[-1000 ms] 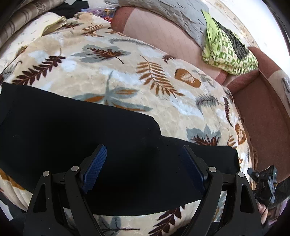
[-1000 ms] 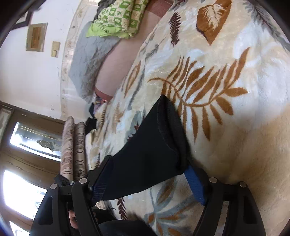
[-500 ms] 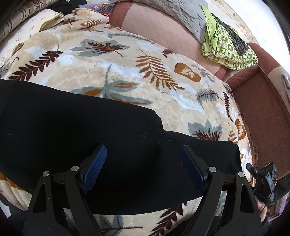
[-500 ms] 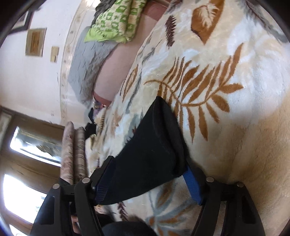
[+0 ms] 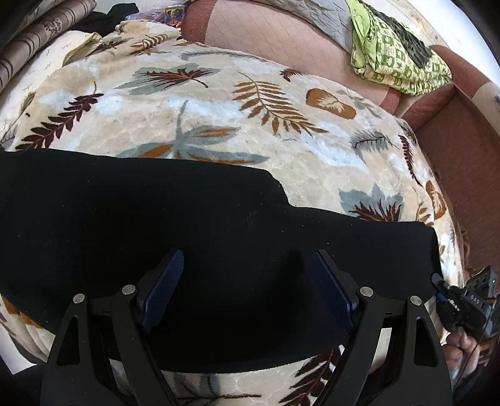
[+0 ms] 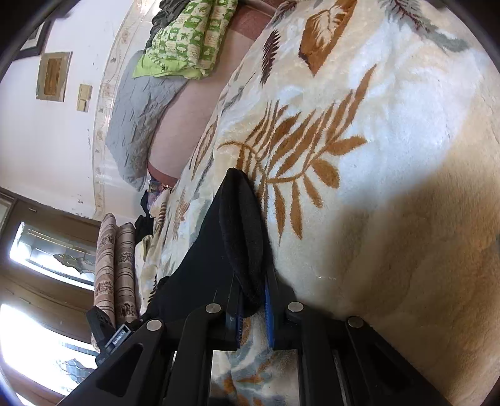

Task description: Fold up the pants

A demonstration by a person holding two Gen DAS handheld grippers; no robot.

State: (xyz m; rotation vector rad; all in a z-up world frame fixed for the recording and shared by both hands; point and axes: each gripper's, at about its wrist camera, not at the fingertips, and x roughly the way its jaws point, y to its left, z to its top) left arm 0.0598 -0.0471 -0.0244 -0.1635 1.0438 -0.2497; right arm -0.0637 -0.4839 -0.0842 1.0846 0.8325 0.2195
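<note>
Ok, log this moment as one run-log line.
step: grab pants end | right gripper: shut on black pants | left gripper: open over pants | surface: leaf blanket

The pants (image 5: 156, 218) lie across the lower half of the frame on the blanket (image 5: 218, 109). Behind the blanket runs the sofa back (image 5: 265, 34), with folded cloth (image 5: 397, 59) on it, upper right.

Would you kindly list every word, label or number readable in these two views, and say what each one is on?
"DAS": white letters on the black camera mount at the right edge of the left wrist view; it may be part of a longer word.
Colourful packet at the top of that view: print too blurred to read.
White marking on the black device at lower left of the right wrist view: too small to read.
Nothing else carries text.
</note>
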